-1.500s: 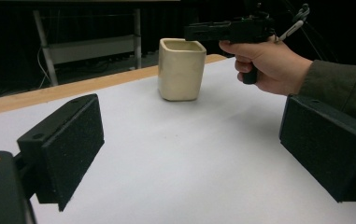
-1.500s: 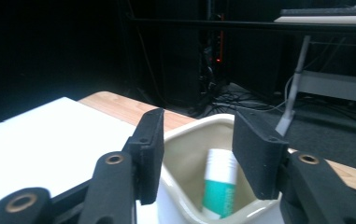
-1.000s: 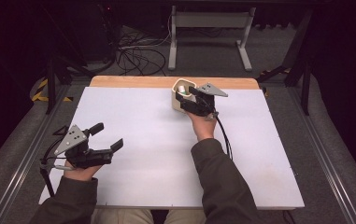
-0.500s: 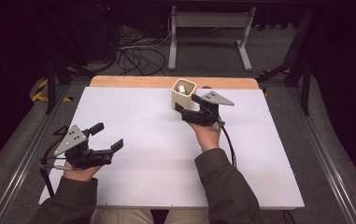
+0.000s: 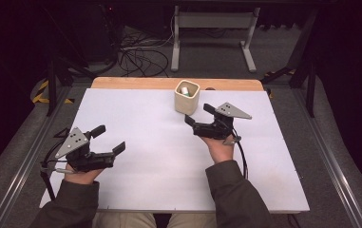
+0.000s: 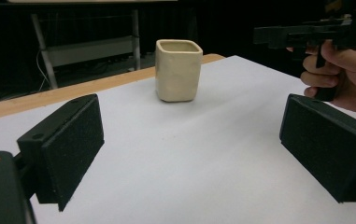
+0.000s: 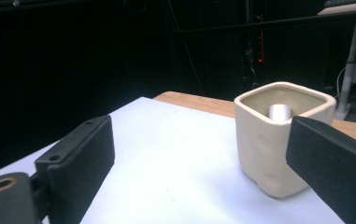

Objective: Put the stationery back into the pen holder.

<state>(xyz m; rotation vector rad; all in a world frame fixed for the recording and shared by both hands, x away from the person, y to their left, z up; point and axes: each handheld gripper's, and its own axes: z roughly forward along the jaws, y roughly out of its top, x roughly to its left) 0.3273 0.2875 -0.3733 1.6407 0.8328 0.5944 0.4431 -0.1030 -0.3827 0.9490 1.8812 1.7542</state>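
Right gripper [image 5: 198,114]: jaws spread wide, nothing between them, touching nothing. Held above the sheet just on the near side of the cup, aimed at it.
Left gripper [image 5: 109,137]: jaws spread wide as well, nothing held. Sat near the left edge of the sheet, well apart from the cup.
Counts: two grippers, one cup, one small pale cylinder in the cup, one white sheet, one wooden table.
Cup [image 5: 187,96]: cream, squarish with rounded corners, upright, at the far middle of the white sheet [image 5: 140,118], near the strip of wooden table [image 5: 136,83] showing past it.
Cup contents: one small white cylinder [image 7: 280,112] stood inside, top below the rim; a greenish spot showed on it in the high view. Couldn't tell what it was.
Right hand [image 5: 220,147]: wrapped the right gripper's handle, cable trailing back along the forearm.
Left hand [image 5: 81,173]: mostly under the left gripper's body.
Hidden: right gripper view had its right jaw pad overlapping the cup's lower right side. Left gripper view didn't see into the cup; the other gripper [image 6: 316,32] was cut off at the top right there.
Hard to read: floor clutter beyond the table was dark; cables [image 5: 138,52] and a metal stand [image 5: 212,33] made out, little else.
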